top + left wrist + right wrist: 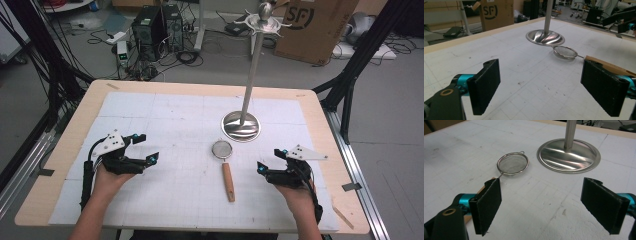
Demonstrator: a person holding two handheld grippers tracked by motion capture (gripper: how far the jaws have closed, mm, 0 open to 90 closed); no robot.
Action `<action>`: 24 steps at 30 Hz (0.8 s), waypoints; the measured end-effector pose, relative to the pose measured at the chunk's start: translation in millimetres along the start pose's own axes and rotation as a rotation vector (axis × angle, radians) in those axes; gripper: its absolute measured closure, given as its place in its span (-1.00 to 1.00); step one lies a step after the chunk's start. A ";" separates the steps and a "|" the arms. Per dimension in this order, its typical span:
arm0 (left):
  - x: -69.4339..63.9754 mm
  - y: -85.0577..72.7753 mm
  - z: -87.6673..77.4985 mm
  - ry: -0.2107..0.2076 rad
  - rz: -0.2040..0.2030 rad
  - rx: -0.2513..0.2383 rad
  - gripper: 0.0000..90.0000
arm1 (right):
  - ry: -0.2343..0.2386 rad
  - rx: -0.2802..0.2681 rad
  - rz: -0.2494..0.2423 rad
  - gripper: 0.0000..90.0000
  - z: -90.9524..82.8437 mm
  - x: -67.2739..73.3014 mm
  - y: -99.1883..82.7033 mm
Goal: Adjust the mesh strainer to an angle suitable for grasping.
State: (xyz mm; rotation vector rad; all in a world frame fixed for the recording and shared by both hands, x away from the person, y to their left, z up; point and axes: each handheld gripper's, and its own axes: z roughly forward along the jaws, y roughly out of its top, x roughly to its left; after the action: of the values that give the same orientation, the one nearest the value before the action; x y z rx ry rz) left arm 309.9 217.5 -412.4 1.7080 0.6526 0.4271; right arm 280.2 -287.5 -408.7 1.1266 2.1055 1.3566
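Observation:
A small mesh strainer (222, 149) with a wooden handle (228, 181) lies on the white gridded mat, handle toward the person. Just beyond it stands a metal stand (241, 126) with a round base, a tall pole and hooks on top. My left gripper (146, 148) rests open to the strainer's left, nothing between its jaws. My right gripper (270, 160) is open to the right of the handle, also holding nothing. In the left gripper view (544, 85) the strainer (565, 52) lies ahead to the right. In the right gripper view (544, 205) the strainer (512, 163) sits ahead to the left, beside the stand base (569, 152).
The white mat (165, 115) covers most of the wooden table (65, 150). On the floor beyond stand computer towers (157, 25), cables and a cardboard box (315, 25). Black frame legs (350, 75) rise at the table's right side.

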 end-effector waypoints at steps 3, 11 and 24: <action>0.6 -0.1 -0.3 0.005 -0.005 0.001 -0.63 | 0.000 0.001 0.002 -0.65 0.3 -0.2 -0.1; -3.4 4.8 -0.5 -0.014 0.004 -0.022 -0.63 | -0.007 0.012 -0.022 -0.64 -0.8 9.2 -0.4; -3.0 3.7 2.8 -0.011 0.001 0.003 -0.64 | -0.003 0.013 -0.038 -0.64 2.4 13.4 1.3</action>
State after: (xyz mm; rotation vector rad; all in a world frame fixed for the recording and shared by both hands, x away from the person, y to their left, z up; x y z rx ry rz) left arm 310.0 212.9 -409.2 1.7130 0.6445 0.4174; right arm 274.3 -275.1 -407.3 1.0881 2.1254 1.3248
